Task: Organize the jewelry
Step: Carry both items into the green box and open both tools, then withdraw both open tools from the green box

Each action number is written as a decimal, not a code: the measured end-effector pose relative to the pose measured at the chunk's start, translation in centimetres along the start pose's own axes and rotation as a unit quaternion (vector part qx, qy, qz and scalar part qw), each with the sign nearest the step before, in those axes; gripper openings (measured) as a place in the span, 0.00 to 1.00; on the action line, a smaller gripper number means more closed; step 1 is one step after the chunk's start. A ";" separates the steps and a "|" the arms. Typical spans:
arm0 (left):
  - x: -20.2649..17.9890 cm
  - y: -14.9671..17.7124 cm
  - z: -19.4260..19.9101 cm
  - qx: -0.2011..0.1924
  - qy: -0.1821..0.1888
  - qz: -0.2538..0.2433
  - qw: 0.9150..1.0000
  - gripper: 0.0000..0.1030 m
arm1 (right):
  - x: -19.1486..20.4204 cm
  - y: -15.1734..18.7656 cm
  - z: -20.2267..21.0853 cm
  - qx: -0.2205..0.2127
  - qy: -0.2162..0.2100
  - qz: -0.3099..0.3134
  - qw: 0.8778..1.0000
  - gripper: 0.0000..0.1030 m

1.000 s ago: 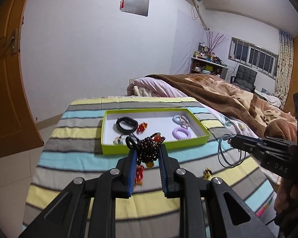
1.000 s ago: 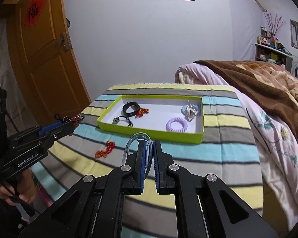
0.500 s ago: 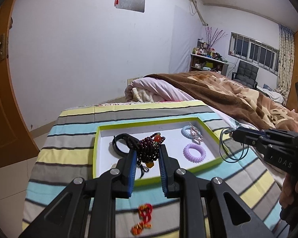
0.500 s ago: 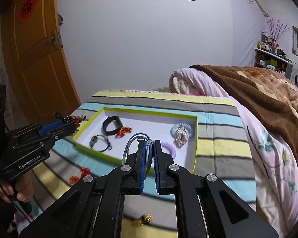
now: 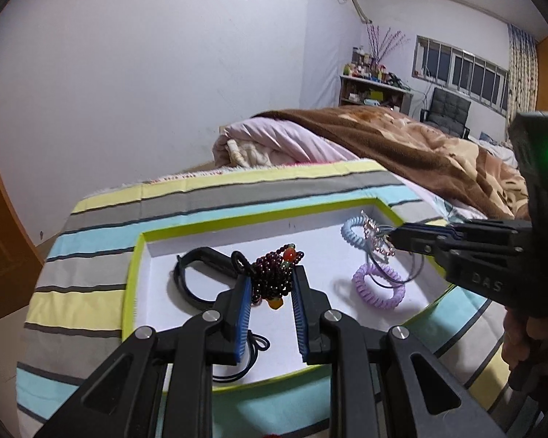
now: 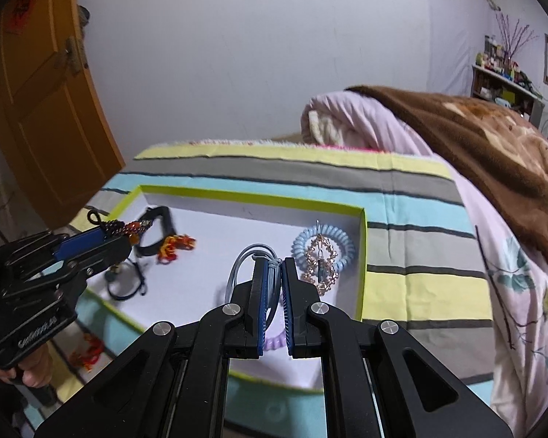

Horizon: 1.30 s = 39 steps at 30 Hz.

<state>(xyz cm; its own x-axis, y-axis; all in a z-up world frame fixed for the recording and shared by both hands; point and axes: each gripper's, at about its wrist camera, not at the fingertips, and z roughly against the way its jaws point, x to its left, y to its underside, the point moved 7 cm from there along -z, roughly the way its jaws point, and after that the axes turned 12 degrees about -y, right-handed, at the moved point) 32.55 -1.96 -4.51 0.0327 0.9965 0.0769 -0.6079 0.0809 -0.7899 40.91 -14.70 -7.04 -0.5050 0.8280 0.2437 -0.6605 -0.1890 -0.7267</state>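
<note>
A white tray with a green rim (image 5: 134,266) lies on the striped cloth. My left gripper (image 5: 272,273) is shut on a bunch of dark red beads (image 5: 270,286) and hangs over the tray's left half; from the right wrist it shows at the left (image 6: 104,235). My right gripper (image 6: 274,266) is shut on a grey-blue cord loop (image 6: 242,260) above the tray's right half. In the tray lie a black band (image 5: 197,259), a purple coil tie (image 5: 378,288), a blue coil tie (image 6: 341,241), a rose-gold chain (image 6: 319,268), a red-orange charm (image 6: 175,246) and a black cord (image 6: 128,286).
A second red charm (image 6: 87,350) lies on the striped cloth (image 5: 91,233) outside the tray's near left edge. A bed with a brown blanket (image 5: 420,146) and pink quilt borders the right side. An orange door (image 6: 44,109) stands at the left. A person's hand (image 6: 33,370) holds the left gripper.
Both grippers have moved forward and down from the near cloth to over the tray, each still holding its piece. The tray now fills the lower view.
</note>
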 end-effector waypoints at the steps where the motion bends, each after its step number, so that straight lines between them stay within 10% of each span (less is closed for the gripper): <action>1: -0.1 0.1 -0.3 0.003 0.001 -0.001 1.000 0.21 | -0.2 0.0 -0.3 0.003 0.000 -0.002 1.000 0.08; 21: -0.6 1.7 -3.4 0.065 0.011 -0.011 0.998 0.22 | -1.8 0.6 -4.5 0.055 0.013 -0.015 0.998 0.08; 28: -0.4 2.0 -3.7 0.076 0.009 -0.009 0.997 0.23 | -1.7 0.7 -4.0 0.049 0.010 -0.019 0.999 0.29; 39: 0.4 1.7 -0.9 0.060 0.006 0.004 0.998 0.27 | 0.5 1.3 -0.8 0.031 0.003 -0.008 0.999 0.29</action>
<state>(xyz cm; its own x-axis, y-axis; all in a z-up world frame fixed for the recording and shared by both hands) 32.25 -1.36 -6.37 0.0363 0.9973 0.0634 -0.6993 0.0707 -0.7114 40.25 -14.13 -8.40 -0.4910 0.8346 0.2498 -0.7017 -0.2090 -0.6812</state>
